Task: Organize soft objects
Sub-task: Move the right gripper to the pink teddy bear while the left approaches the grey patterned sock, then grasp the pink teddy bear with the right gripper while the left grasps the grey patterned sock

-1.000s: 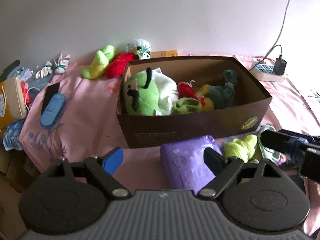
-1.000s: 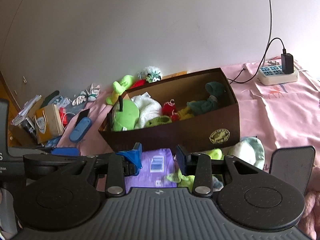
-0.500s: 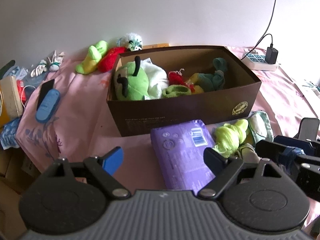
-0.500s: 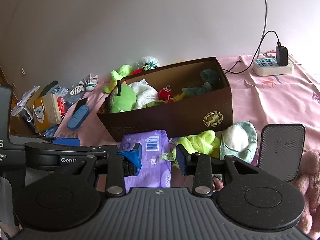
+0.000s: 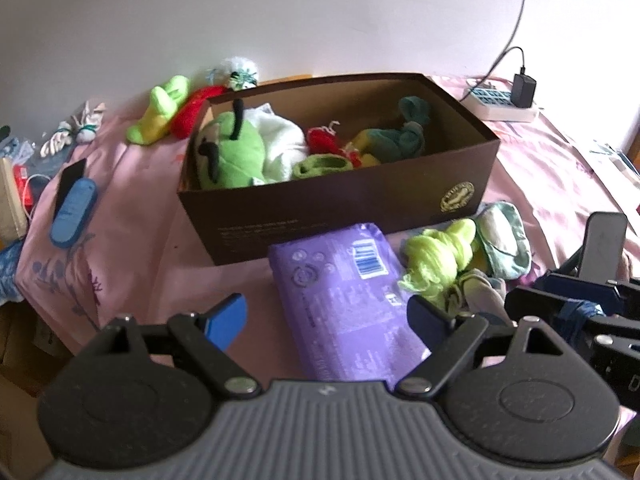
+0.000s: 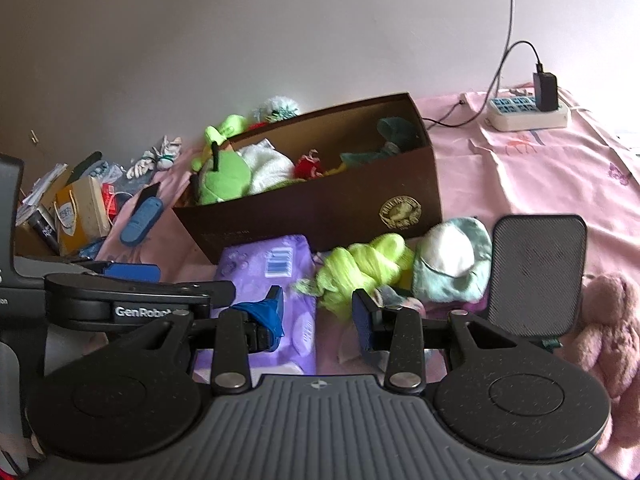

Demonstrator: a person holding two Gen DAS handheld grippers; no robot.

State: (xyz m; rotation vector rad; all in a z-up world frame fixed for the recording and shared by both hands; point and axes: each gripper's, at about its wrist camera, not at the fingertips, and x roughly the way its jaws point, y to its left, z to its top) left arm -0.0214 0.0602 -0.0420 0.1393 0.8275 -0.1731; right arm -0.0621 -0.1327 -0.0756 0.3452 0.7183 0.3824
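Note:
A brown cardboard box (image 5: pixel 340 216) on the pink bedspread holds several soft toys, among them a green plush (image 5: pixel 232 152) and a dark teal one (image 5: pixel 404 136). In front of it lie a purple soft pack (image 5: pixel 344 292), a yellow-green fluffy toy (image 5: pixel 436 256) and a pale teal-and-white soft piece (image 5: pixel 500 240). My left gripper (image 5: pixel 326 320) is open wide just above the pack's near end, not touching it. My right gripper (image 6: pixel 316 316) stands with a narrow gap and nothing in it, close to the yellow-green toy (image 6: pixel 360 268) and the pack (image 6: pixel 268 268).
A green and a red toy (image 5: pixel 160 112) lie behind the box by the wall. A blue case (image 5: pixel 74 212) and clutter sit at the left bed edge. A power strip (image 6: pixel 528 112) is at the back right, a dark pad (image 6: pixel 536 272) and pink bear (image 6: pixel 608 328) at the right.
Both grippers have drawn back from the box and sunk a little. The purple pack and yellow-green toy now show more fully in front of them. The jaws have not changed.

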